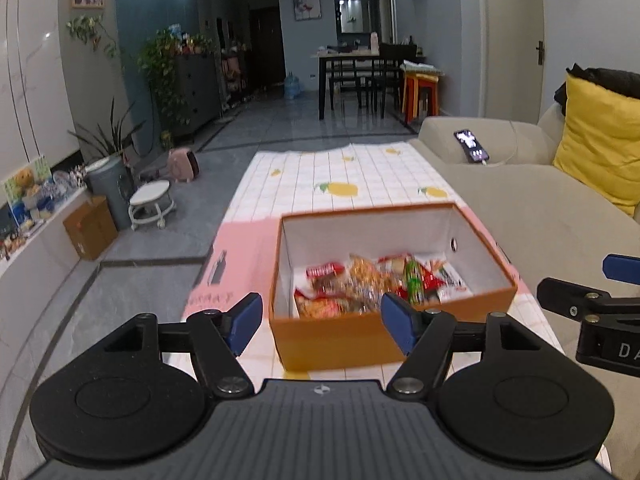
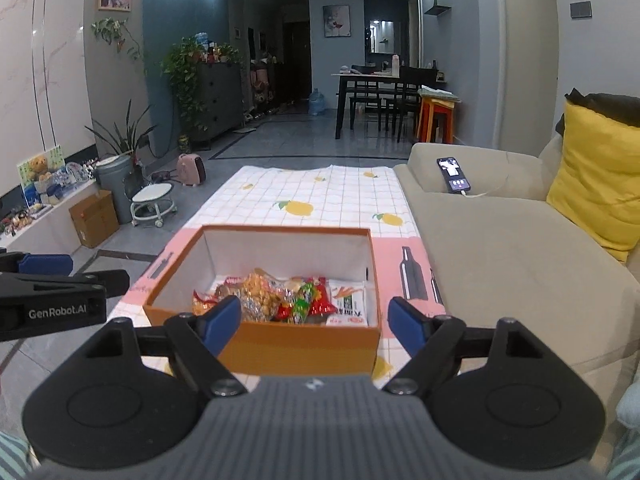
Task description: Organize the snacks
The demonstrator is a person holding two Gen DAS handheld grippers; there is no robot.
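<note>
1. On the table (image 2: 340,196), under a checked cloth with lemon prints, stands an orange box (image 2: 280,340), lid off, with the snacks (image 2: 280,296) heaped on its floor, toward the near wall.
2. Nothing loose shows on the cloth around the box, so I judge the gathering step done or close to it; no lid is in view.
3. Both tools hover short of the box's near wall, above the table's near end.
4. The left gripper (image 1: 320,322) has its jaws spread wide and grasps nothing; it sits toward the box's left corner.
5. The right gripper (image 2: 314,324) is likewise released and empty, lined up with the box's middle.
6. Each tool is level, pointing forward along the table, the two side by side and apart.
7. The next move, if a packet needs shifting, calls for dipping over the near wall and down into the heap; the packets look crinkly and overlap, so one picked alone may drag its neighbour.
8. A sofa (image 2: 500,240) runs along the table's right edge.
</note>
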